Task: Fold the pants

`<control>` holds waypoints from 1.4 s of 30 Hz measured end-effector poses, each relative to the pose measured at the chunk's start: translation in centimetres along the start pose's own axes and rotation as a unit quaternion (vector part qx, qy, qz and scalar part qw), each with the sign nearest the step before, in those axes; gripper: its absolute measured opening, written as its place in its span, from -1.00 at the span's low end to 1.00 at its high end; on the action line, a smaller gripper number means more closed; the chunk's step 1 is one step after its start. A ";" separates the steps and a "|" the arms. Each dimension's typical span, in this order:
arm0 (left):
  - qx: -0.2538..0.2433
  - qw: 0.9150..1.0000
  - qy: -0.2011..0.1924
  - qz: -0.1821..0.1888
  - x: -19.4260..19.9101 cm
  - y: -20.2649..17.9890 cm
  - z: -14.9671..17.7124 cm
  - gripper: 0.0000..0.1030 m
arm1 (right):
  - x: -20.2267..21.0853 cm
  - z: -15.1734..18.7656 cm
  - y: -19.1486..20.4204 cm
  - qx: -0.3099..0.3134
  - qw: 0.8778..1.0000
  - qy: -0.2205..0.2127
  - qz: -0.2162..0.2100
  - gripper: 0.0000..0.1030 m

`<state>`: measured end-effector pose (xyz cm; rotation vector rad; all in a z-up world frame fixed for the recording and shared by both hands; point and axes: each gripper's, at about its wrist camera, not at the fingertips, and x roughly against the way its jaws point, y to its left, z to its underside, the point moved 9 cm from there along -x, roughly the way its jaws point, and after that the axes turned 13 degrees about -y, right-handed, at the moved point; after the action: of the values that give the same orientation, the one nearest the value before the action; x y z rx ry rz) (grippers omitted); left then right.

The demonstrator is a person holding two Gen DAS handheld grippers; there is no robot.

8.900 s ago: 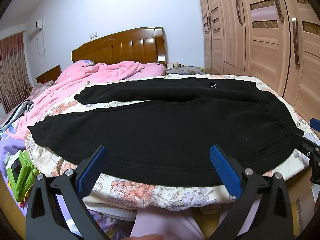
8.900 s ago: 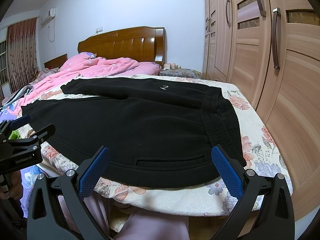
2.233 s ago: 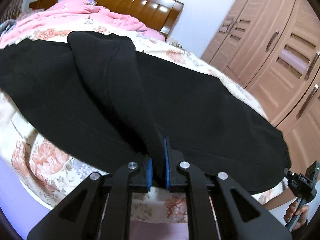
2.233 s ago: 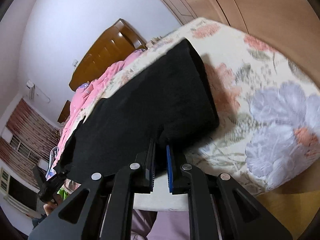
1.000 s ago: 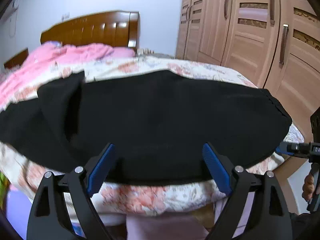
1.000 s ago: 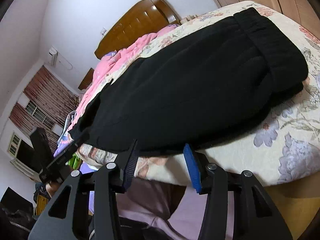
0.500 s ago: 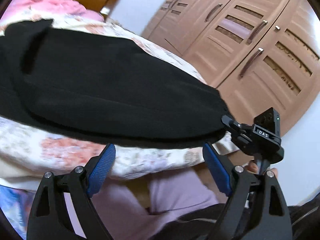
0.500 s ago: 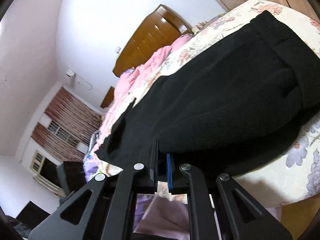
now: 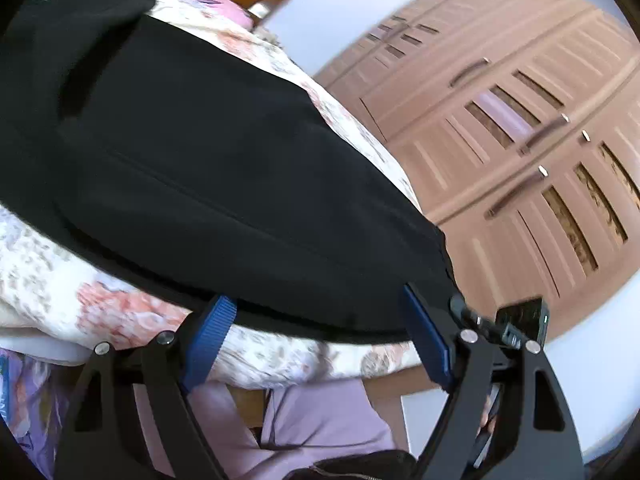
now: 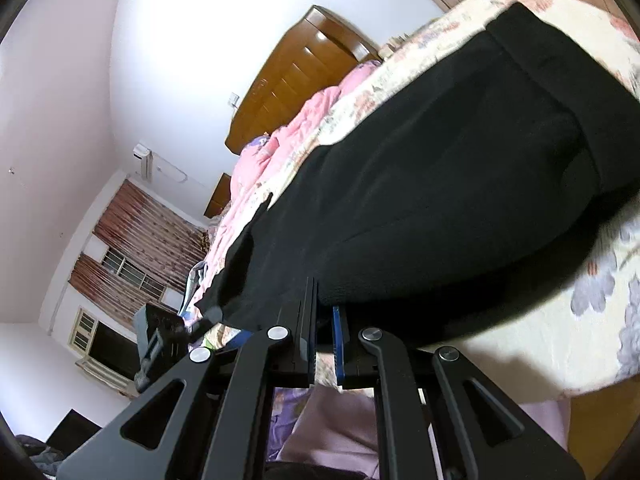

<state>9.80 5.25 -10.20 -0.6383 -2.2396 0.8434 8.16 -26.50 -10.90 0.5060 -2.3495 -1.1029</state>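
Clamping down on the near edge, round two of the fold coming up

Right gripper (image 10: 324,328) now pinching shut on the near hem of the black pants (image 10: 440,184), having snapped closed from half-open a second ago; left gripper (image 9: 320,320) tilting in low, jaws wide but closing around the same near edge, not pressing yet. Pants already lying doubled leg-over-leg along the floral bed (image 9: 120,312), so probably prepping the crosswise fold. Further back, just the wardrobe (image 9: 520,120).

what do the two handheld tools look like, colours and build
Both match: the left tool and right tool have matte black skeletal arms with triangular cut-outs, silver round pivot bolts, and ribbed blue pads lining the fingers. No cables show.
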 end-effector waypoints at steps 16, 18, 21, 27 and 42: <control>-0.049 0.995 -0.059 -0.065 1.0 1.8 -1.8 -0.84 | -0.3 2.8 -2.3 0.043 0.996 0.049 0.064 -0.85; -0.036 0.995 -0.041 -0.079 0.4 3.1 -1.1 -0.84 | -0.2 3.0 -2.7 0.029 0.997 0.048 0.055 -0.85; -0.029 0.996 -0.036 -0.076 0.6 3.7 -1.0 -0.72 | 0.1 2.9 -2.4 0.050 0.995 0.056 0.064 -0.77; -0.102 0.976 -0.112 -0.157 5.6 3.5 -2.8 0.77 | 4.1 1.7 -0.9 0.139 0.984 0.045 0.101 0.01; -0.396 0.895 0.061 -0.195 -19.0 -6.6 -9.8 0.96 | -9.3 -13.6 -3.5 0.351 0.884 0.054 0.304 0.87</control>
<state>28.16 -7.27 -7.44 -0.5288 -2.4300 -0.3403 23.95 -32.06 -8.69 0.0261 -2.4844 0.0773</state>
